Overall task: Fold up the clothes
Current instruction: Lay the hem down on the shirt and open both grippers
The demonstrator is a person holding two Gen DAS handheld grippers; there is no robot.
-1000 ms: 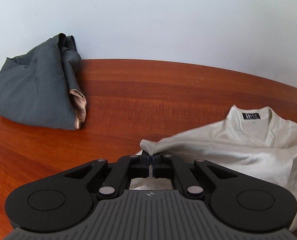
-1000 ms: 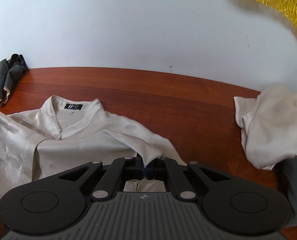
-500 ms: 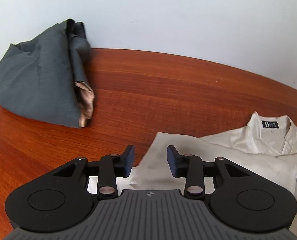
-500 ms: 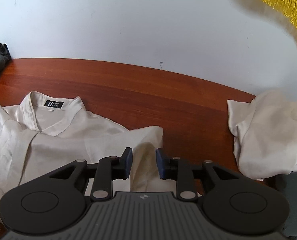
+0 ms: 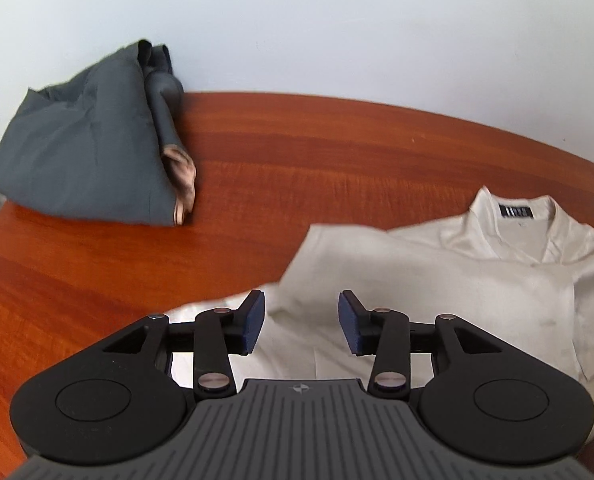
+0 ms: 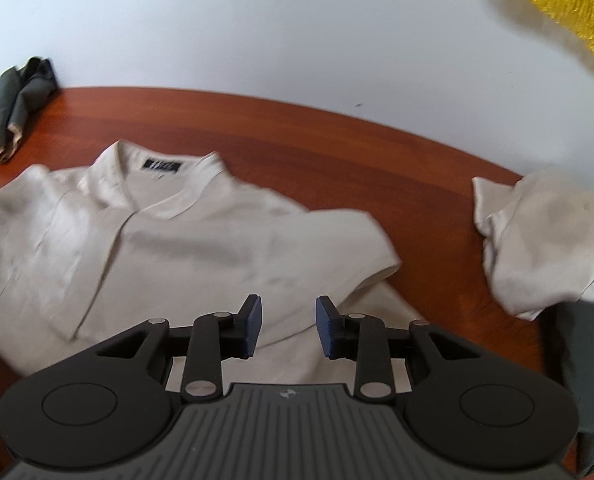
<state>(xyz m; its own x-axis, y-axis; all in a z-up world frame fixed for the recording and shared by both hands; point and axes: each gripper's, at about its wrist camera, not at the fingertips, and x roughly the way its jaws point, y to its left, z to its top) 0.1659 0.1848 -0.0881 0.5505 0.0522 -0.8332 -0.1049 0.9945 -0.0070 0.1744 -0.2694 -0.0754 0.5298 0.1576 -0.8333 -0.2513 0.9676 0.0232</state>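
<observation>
The cream collared fabric shirt [image 6: 185, 248] is spread on the red-brown wooden tabletop [image 5: 337, 152]; the left gripper [image 5: 301, 324] and right gripper [image 6: 284, 327] are being opened, with nothing grasped.

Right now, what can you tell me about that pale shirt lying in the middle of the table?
The cream, linen-looking shirt lies flat on the reddish wooden table, collar away from the cameras, with a black label inside the neck. Its front placket is closed, and both short sleeves are folded in over the body. The fabric looks lightly creased. Nothing grips it: both pairs of fingers hang open above its near part.
</observation>
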